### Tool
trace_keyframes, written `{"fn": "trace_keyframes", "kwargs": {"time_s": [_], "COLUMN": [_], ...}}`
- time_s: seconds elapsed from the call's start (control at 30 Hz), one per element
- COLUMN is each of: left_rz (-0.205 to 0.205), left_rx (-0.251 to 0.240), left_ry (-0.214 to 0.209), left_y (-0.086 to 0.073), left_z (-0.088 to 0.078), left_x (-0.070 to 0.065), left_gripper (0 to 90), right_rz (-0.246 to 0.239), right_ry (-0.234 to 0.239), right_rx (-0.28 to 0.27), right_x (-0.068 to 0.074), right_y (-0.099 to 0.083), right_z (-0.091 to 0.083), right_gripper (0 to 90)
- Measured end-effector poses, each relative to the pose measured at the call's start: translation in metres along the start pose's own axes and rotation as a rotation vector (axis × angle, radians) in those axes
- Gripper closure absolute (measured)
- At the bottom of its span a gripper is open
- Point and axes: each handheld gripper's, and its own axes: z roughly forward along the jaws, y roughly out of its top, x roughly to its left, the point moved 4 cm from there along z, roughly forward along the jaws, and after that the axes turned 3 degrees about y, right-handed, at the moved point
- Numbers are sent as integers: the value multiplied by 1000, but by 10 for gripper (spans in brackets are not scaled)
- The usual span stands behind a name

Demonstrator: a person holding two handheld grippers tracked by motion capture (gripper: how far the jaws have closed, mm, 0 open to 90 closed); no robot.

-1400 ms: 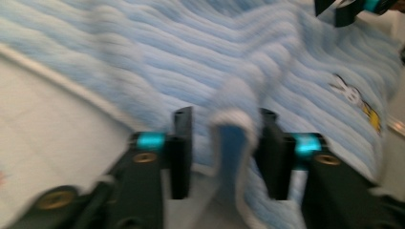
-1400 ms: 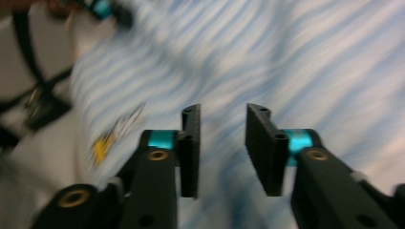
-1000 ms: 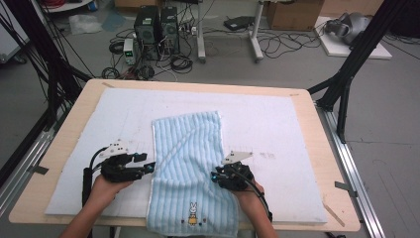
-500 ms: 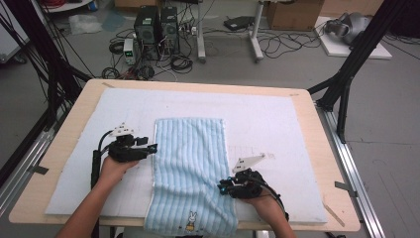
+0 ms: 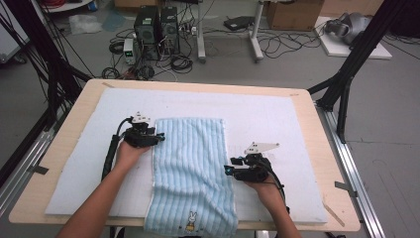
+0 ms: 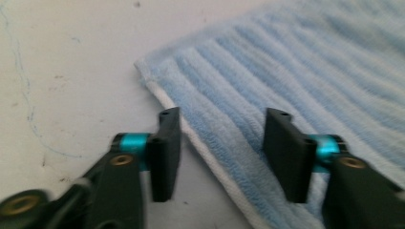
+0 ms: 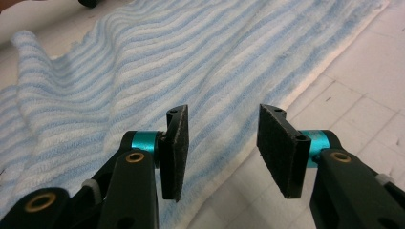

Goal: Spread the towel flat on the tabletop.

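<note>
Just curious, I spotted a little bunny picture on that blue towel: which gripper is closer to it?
The right gripper, by the towel's right edge about midway down, is nearer the bunny picture. The left gripper sits farther up, near the towel's far left corner.

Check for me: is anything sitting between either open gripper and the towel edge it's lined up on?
Nothing visible. The left gripper straddles the towel edge near its far-left corner, jaws open. The right gripper is open over the towel's right edge, with bare white mat alongside.
</note>
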Motion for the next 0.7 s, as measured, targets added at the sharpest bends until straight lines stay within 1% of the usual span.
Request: {"fn": "trace_keyframes", "kwargs": {"time_s": [0.03,0.07,0.1,0.13,0.17,0.2,0.23,0.27,0.3,0.33,0.37,0.4,0.43,0.5,0.53,0.57,0.63,0.7], "left_rz": [12,37,66,73,60,37,7,-20,-50,-60,-73,-101,-123,-141,-152,-150,-154,-155], "left_rx": [0,-1,4,6,6,-8,-15,-10,-22,-29,-35,-42,-49,-53,-58,-57,-65,-74], "left_ry": [-8,-2,24,41,63,87,97,85,65,67,76,75,68,66,52,46,31,27], "left_y": [2,3,5,7,8,9,9,7,7,7,7,8,8,8,9,9,9,10], "left_z": [1,2,3,5,6,7,8,9,10,9,8,7,6,5,4,2,0,-2], "left_x": [-3,-5,-6,-5,-1,5,10,15,17,18,20,21,23,24,24,25,25,26], "left_gripper": [676,751,838,848,854,854,855,854,845,817,740,630,564,475,455,453,443,442], "right_rz": [-1,-2,-4,-5,-3,-6,-3,-6,2,1,3,7,12,11,10,9,12,3], "right_ry": [-4,-5,-8,-10,-15,-21,-25,-34,-41,-46,-57,-66,-82,-115,-133,-155,-180,-198], "right_rx": [1,2,4,4,8,8,9,8,5,-3,-9,-12,-15,-29,-38,-45,-47,-31], "right_x": [0,0,-1,-1,-1,-1,-2,-2,-3,-5,-7,-10,-13,-22,-25,-32,-44,-54], "right_y": [0,0,0,0,0,0,0,0,0,1,2,3,5,14,18,25,38,50], "right_z": [0,0,1,1,1,2,2,1,1,1,1,2,3,6,8,11,21,34], "right_gripper": [535,535,533,533,534,534,534,534,532,527,520,515,509,498,494,486,477,476]}}
